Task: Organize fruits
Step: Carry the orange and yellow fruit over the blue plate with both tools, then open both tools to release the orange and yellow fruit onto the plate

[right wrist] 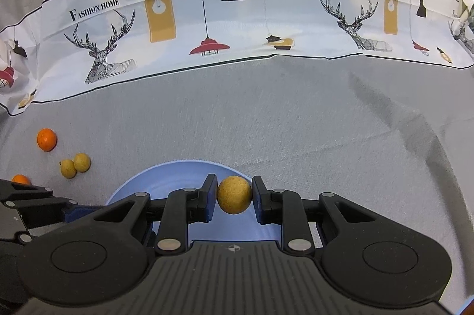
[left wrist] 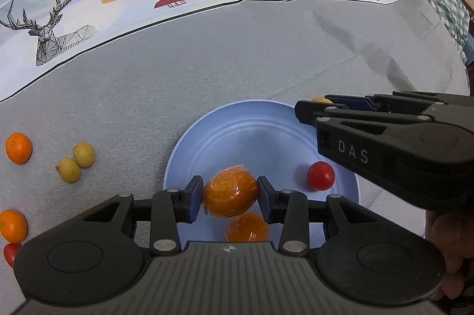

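Delivery was the step in hand: both grippers carried fruit over the blue plate (left wrist: 189, 143), which sat on the grey tabletop (left wrist: 207, 63). The left gripper (left wrist: 229, 198) was closed on a plastic-wrapped orange (left wrist: 229, 196), held above the near part of the plate, just over a second wrapped orange (left wrist: 247, 227) already lying there beside a red cherry tomato (left wrist: 320, 175). The right gripper (right wrist: 234, 195) pinched a small tan-yellow round fruit (right wrist: 234, 194) (perhaps a longan) above the plate's far rim (right wrist: 183, 164).

Next, it seemed, each gripper needed to come down close to the plate and then part its fingers gently, so the round fruit would not roll off or knock the tomato; the right gripper probably needed to draw inward from the rim first.

Much remained on the tabletop to the left: two loose oranges (left wrist: 18, 147) (left wrist: 13, 226), a touching pair of yellow fruits (left wrist: 76, 161), and another red tomato (left wrist: 10, 254) at the frame's edge.
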A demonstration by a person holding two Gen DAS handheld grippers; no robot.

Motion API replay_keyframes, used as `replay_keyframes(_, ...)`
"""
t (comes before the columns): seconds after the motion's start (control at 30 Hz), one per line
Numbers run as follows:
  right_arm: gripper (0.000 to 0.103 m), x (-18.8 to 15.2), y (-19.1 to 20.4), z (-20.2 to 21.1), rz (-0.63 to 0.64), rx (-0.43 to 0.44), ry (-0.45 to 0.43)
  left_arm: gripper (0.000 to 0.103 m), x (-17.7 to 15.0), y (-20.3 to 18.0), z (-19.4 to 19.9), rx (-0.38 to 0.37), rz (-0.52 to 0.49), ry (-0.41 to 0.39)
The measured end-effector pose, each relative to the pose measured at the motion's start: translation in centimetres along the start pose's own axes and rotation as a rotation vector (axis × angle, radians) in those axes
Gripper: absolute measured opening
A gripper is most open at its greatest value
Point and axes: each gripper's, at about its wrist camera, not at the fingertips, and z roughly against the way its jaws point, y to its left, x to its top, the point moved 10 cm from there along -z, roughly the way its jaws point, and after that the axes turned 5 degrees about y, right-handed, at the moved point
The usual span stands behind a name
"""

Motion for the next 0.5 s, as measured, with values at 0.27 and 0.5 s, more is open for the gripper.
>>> replay_keyframes(0.27,0.026,-0.26,0.06,-0.15,0.005,-0.006,0.019,0.043,0.07,-0.03,0.03,0.013,-0.006,-0.004)
replay_keyframes(0.5,0.026,-0.5,0.09,-0.36,0.005,-0.006,0.029,0.044,0.09,-0.14,0.02,0.006,-0.006,-0.003)
